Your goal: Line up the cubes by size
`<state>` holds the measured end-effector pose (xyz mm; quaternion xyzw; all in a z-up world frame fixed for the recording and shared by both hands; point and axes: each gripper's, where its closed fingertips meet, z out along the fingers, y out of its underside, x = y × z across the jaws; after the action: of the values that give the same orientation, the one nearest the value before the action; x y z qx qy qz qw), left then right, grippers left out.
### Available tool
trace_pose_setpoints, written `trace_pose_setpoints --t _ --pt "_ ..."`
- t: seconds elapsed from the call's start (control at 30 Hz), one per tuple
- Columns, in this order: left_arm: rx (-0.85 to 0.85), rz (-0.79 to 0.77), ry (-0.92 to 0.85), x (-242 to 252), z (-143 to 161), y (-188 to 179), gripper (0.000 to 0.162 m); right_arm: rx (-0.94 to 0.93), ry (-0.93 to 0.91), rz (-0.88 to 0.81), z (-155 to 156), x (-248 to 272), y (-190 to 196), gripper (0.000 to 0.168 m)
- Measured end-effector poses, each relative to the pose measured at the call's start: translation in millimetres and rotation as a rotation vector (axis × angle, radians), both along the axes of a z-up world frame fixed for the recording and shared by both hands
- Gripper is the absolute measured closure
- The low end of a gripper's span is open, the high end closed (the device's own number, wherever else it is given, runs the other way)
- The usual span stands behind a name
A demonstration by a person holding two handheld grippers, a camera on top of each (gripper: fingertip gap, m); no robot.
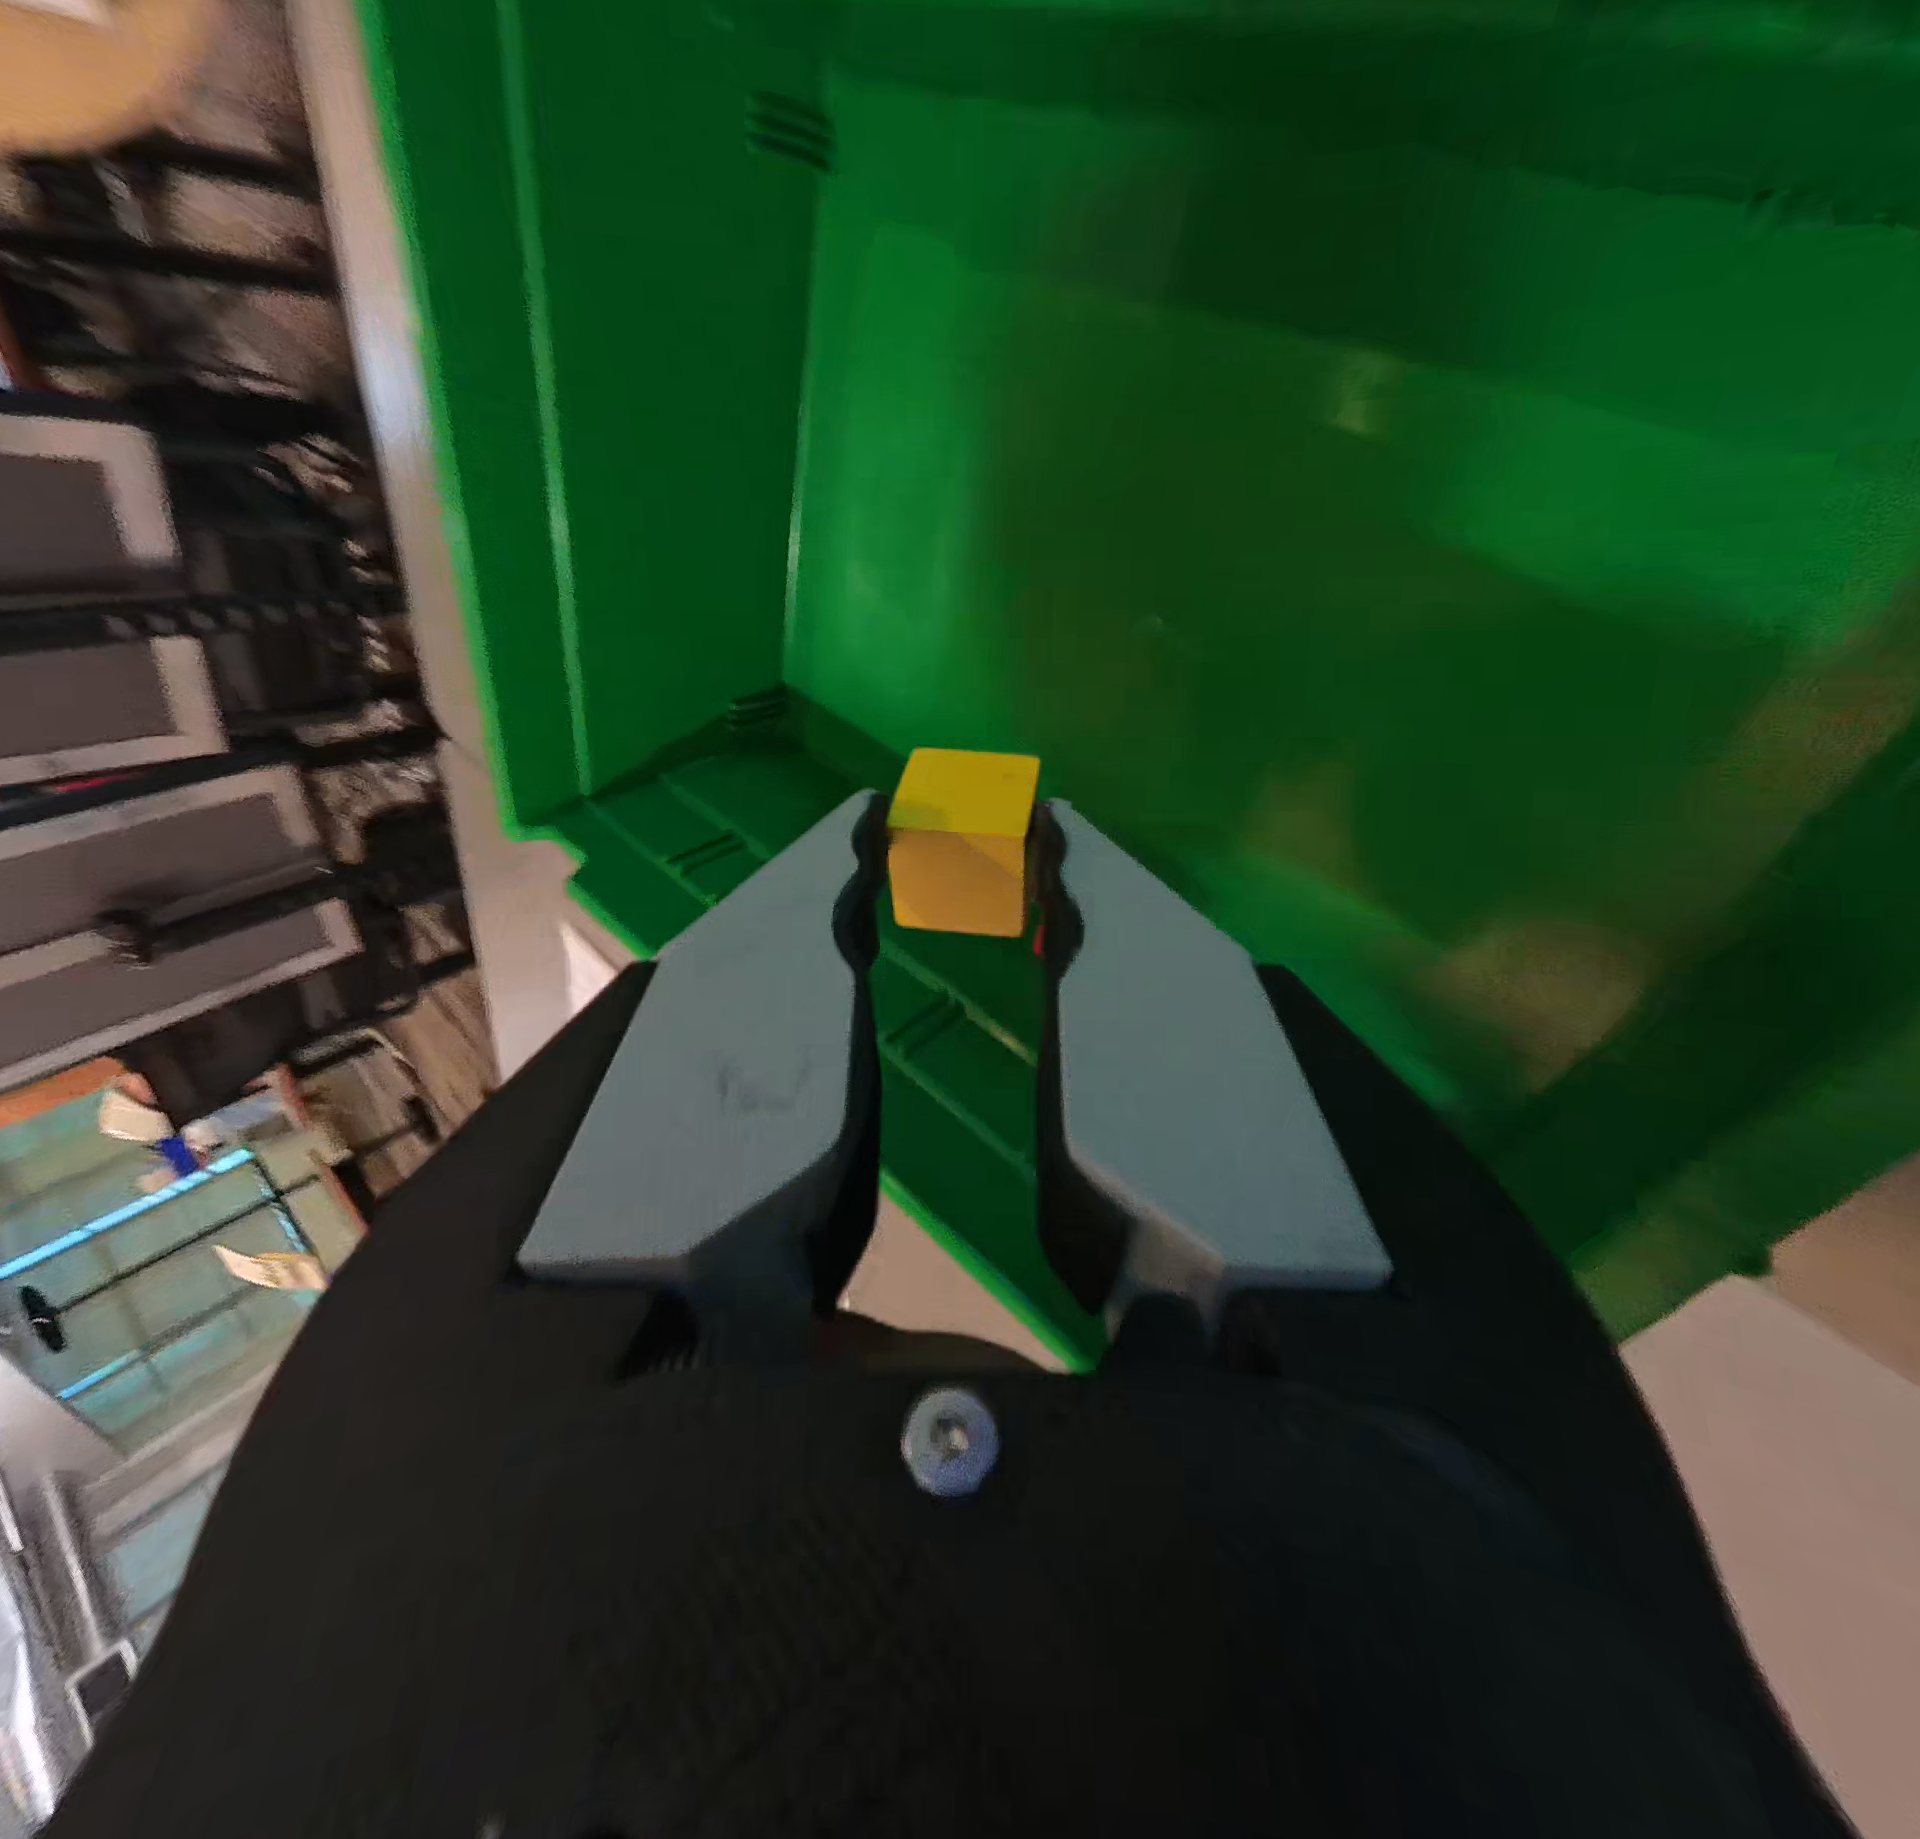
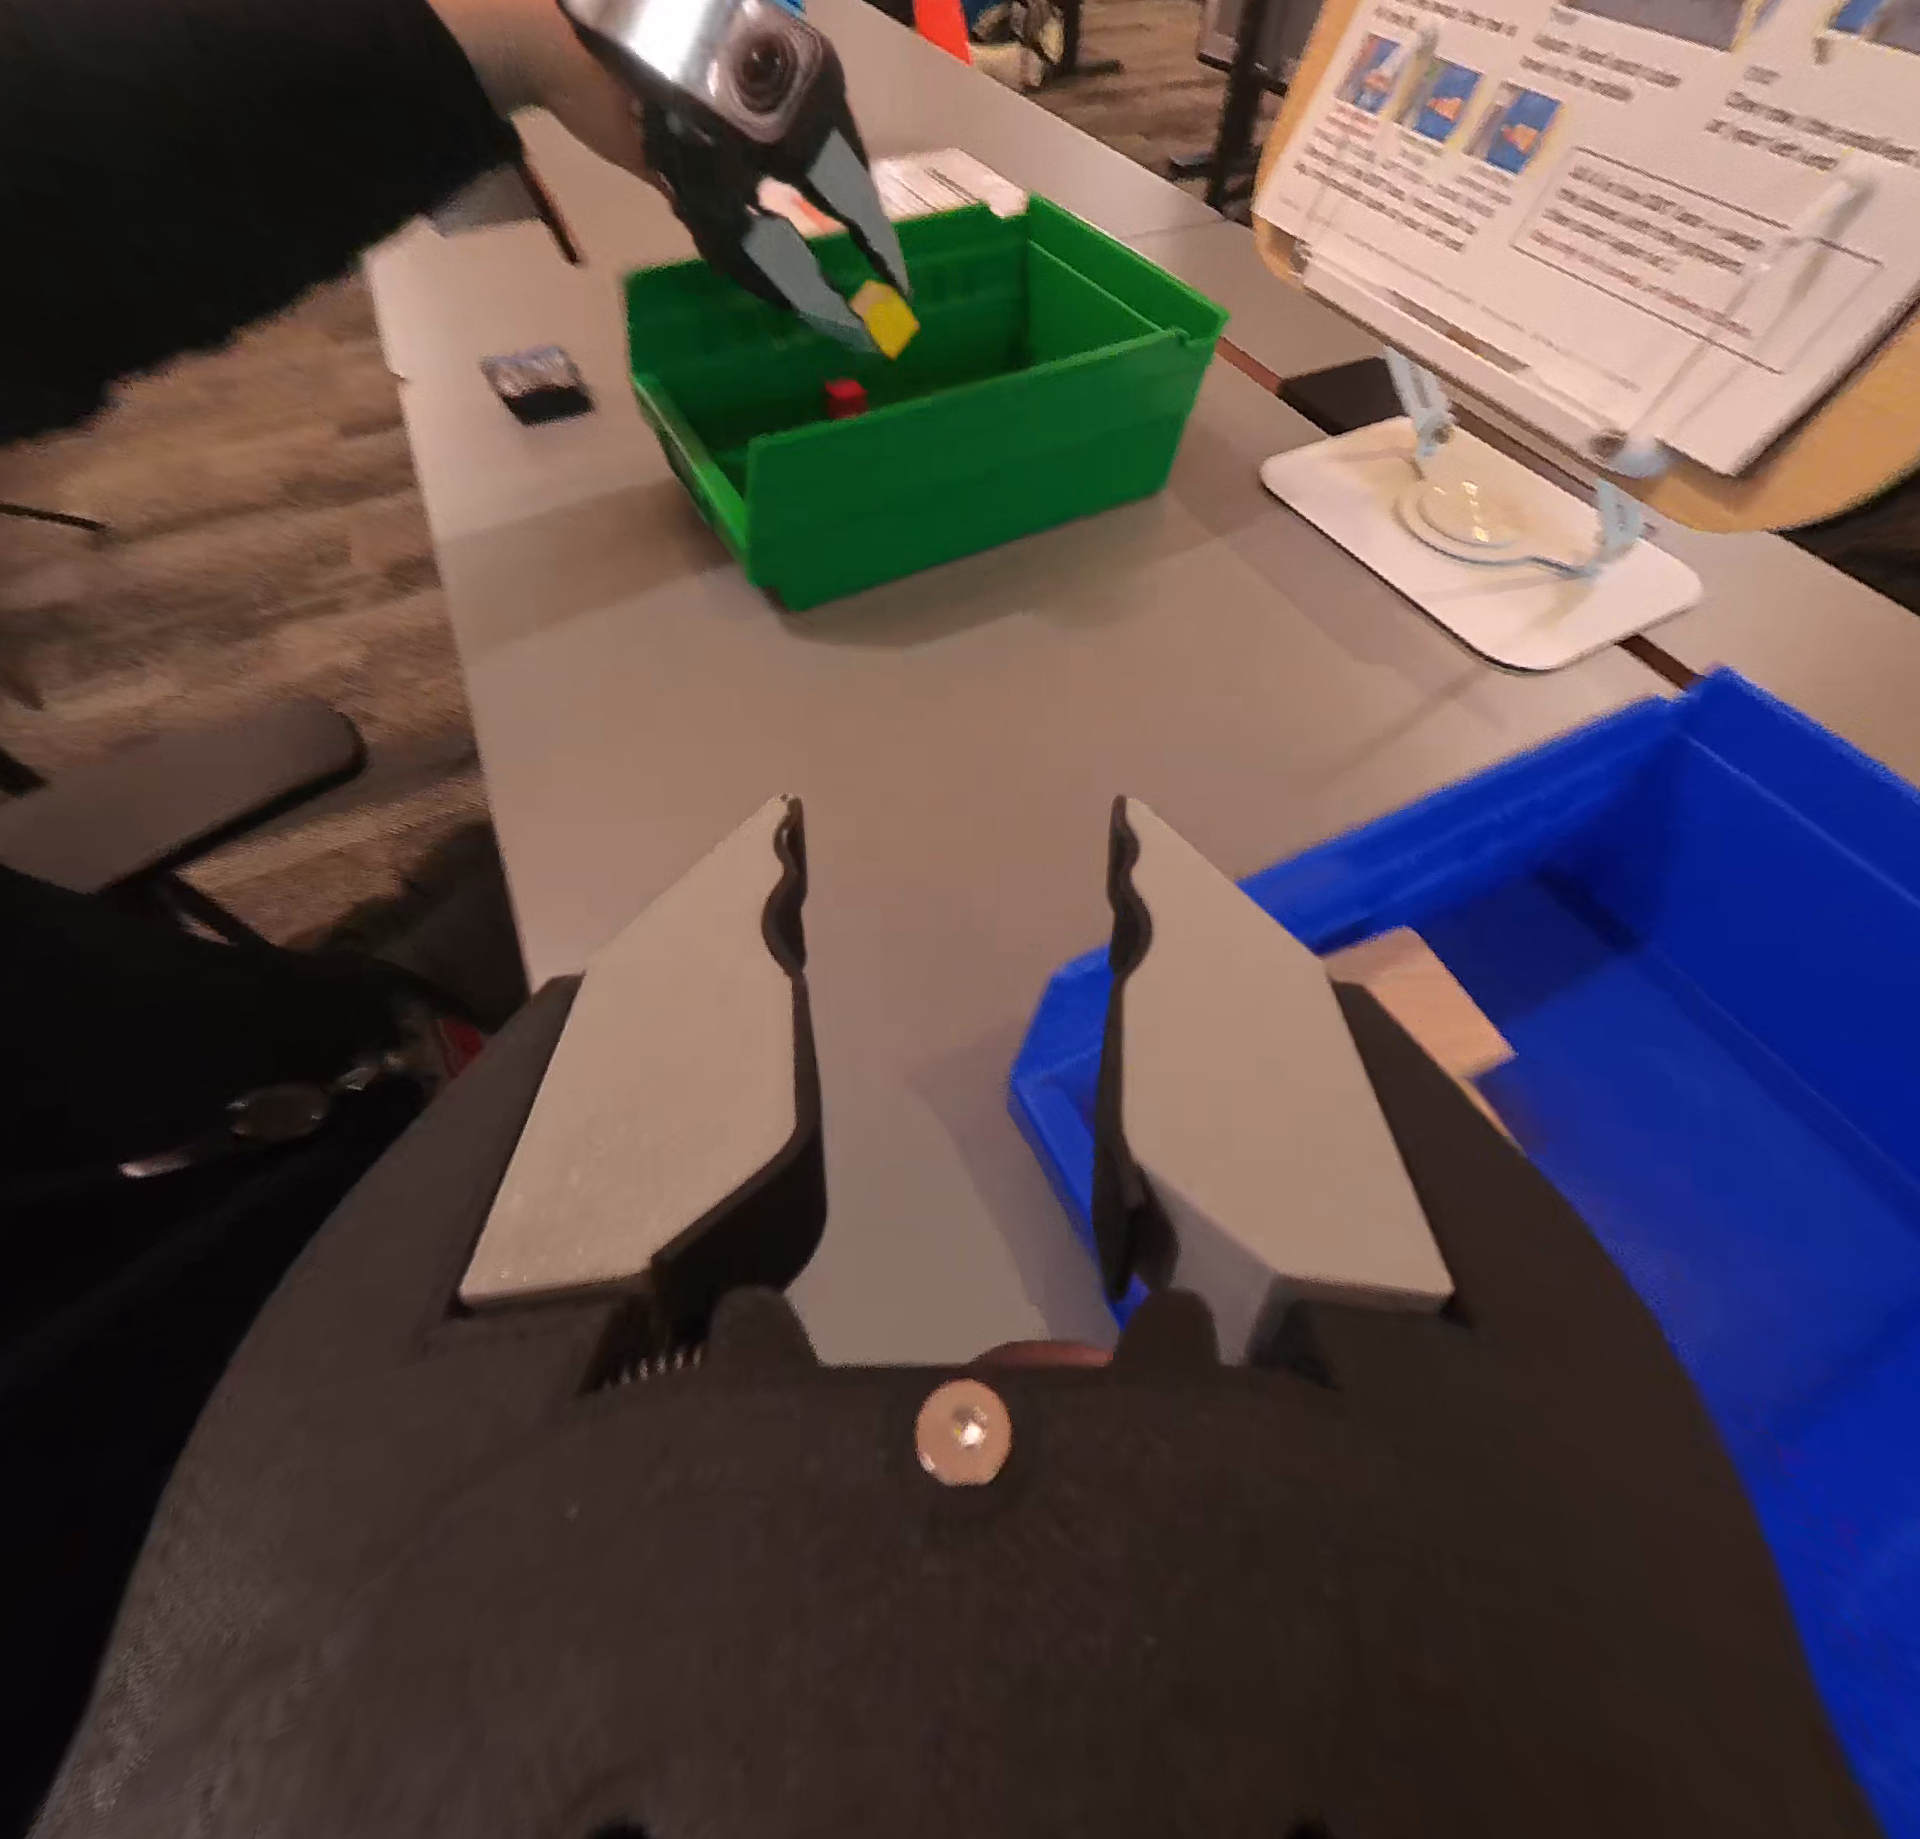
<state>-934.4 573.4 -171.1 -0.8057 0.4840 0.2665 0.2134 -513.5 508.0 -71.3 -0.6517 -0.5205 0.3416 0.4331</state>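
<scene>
Cube, yellow [image 1: 961, 844], pinched at the left gripper [image 1: 958, 854] tips above the green bin [image 2: 935, 480]; right gripper [image 2: 956, 833] hovers empty, jaws spread, over the table [image 2: 883, 729].

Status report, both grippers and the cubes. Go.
Left gripper shut on yellow cube, above green bin. Right gripper open, empty. Red cube in bin. Nothing blocking.

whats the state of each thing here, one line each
left tongs: shut on the yellow cube, held over the green bin
right tongs: open, empty, above the table
yellow cube: gripped, lifted off the bin floor
red cube: lying inside the green bin
green bin: upright on the table
blue bin: open top, contents not clear
</scene>
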Motion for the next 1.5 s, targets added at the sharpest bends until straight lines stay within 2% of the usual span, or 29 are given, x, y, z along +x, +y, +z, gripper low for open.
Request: trace_pose_setpoints --t 0.1,0.23,0.33,0.4,0.43,0.47,0.53,0.67,0.77,0.83,0.87,1.07,1.17,1.23,1.3,1.4,1.5 --pt "0.158 -0.102 -0.056 38.0 29.9 -12.9 0.136 -0.103 0.079 0.121 5.8 -23.6 -24.3 0.11" --pt "0.355 -0.323 -0.189 117.1 70.4 -45.9 0.136 -0.233 0.239 0.241 20.1 -60.2 -47.3 0.108" --pt "0.485 -0.531 -0.373 189.6 99.6 -83.0 0.137 -0.41 0.35 0.369 25.0 -84.5 -66.5 0.107" --pt "0.538 -0.644 -0.486 229.6 113.6 -108.4 0.137 -0.494 0.386 0.448 22.7 -96.3 -76.5 0.116" --pt "0.551 -0.692 -0.519 246.0 117.1 -120.0 0.137 -0.509 0.409 0.45 20.7 -102.1 -76.0 0.124" --pt "0.563 -0.727 -0.541 259.5 119.0 -129.1 0.137 -0.518 0.41 0.437 16.0 -107.8 -74.1 0.125" --pt "0.591 -0.779 -0.573 281.9 120.5 -143.1 0.136 -0.553 0.4 0.428 8.0 -117.1 -74.6 0.105" --pt "0.609 -0.836 -0.609 307.6 115.6 -156.5 0.136 -0.603 0.414 0.445 5.1 -126.7 -81.1 0.097" --pt "0.603 -0.844 -0.673 316.5 115.4 -159.4 0.136 -0.599 0.414 0.47 3.0 -131.9 -87.9 0.11" --pt "0.592 -0.839 -0.677 318.5 110.1 -157.1 0.137 -0.608 0.448 0.517 9.3 -130.6 -93.7 0.138" --pt "0.599 -0.833 -0.67 318.1 107.9 -155.0 0.136 -0.604 0.459 0.507 10.4 -130.3 -91.8 0.142" --pt "0.561 -0.711 -0.73 304.6 93.5 -142.9 0.137 -0.533 0.398 0.381 -3.0 -133.0 -76.6 0.143" --pt "0.616 -0.648 -0.769 288.0 94.8 -142.4 0.153 -0.497 0.382 0.358 -0.2 -123.2 -67.2 0.143" --pt "0.635 -0.603 -0.775 271.5 90.8 -144.0 0.154 -0.404 0.359 0.286 5.8 -104.8 -47.2 0.143" --pt "0.611 -0.524 -0.787 250.8 79.7 -144.9 0.155 -0.23 0.272 0.16 10.2 -72.6 -13.1 0.143" --pt "0.517 -0.394 -0.833 219.7 56.1 -149.9 0.153 0.032 0.001 -0.029 -2.7 -8.2 52.2 0.142" --pt "0.501 -0.269 -0.871 188.6 41.4 -151.8 0.153 0.186 -0.307 -0.067 -34.1 46.5 107.1 0.142"
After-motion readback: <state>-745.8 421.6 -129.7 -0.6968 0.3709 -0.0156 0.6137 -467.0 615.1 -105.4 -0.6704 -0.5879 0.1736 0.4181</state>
